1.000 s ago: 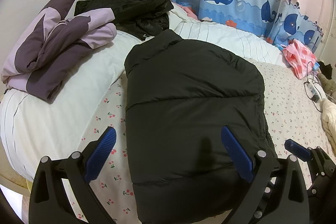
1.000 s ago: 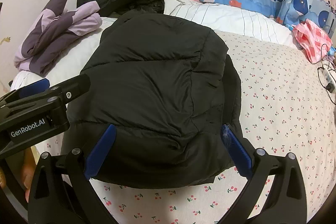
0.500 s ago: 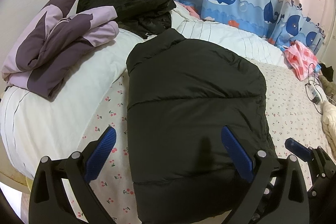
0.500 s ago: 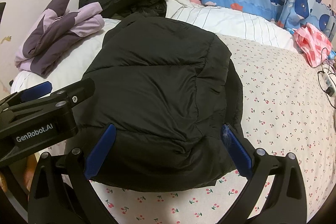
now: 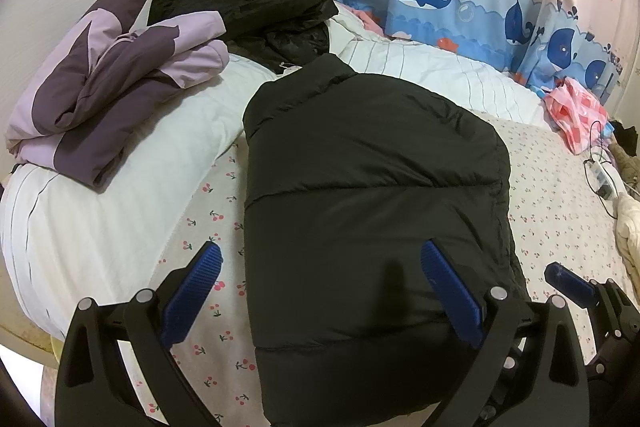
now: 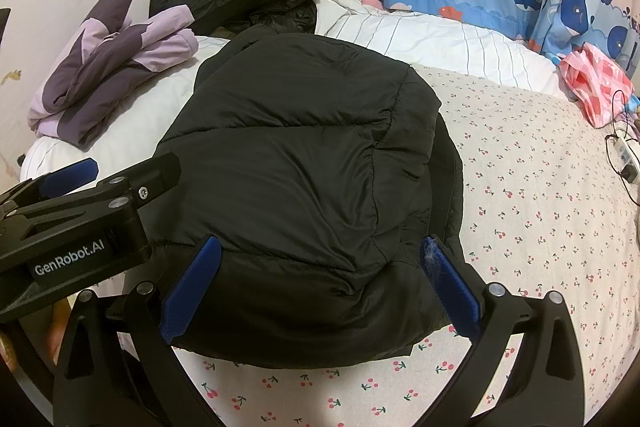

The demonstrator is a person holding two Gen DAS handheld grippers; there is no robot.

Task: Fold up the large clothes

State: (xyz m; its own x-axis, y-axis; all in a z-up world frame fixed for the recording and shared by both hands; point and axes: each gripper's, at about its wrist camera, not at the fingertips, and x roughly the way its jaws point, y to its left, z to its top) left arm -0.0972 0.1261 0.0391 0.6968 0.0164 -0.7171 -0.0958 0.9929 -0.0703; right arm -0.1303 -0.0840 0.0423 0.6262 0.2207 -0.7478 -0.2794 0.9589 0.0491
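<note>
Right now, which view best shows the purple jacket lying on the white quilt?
The left wrist view: the purple jacket appears larger and nearer, its folds and two-tone panels clear, nothing in front of it. In the right wrist view it is smaller, toward the left edge, above the left tool.

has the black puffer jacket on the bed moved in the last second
No. The black puffer jacket keeps its spot beside the folded purple jacket; everything slides together across the view, so only the cameras have shifted.

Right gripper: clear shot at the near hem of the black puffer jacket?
Probably yes. The right gripper is open, jaws spread over the black puffer jacket, and nothing lies over its near hem. The left gripper sits off to one side.
</note>
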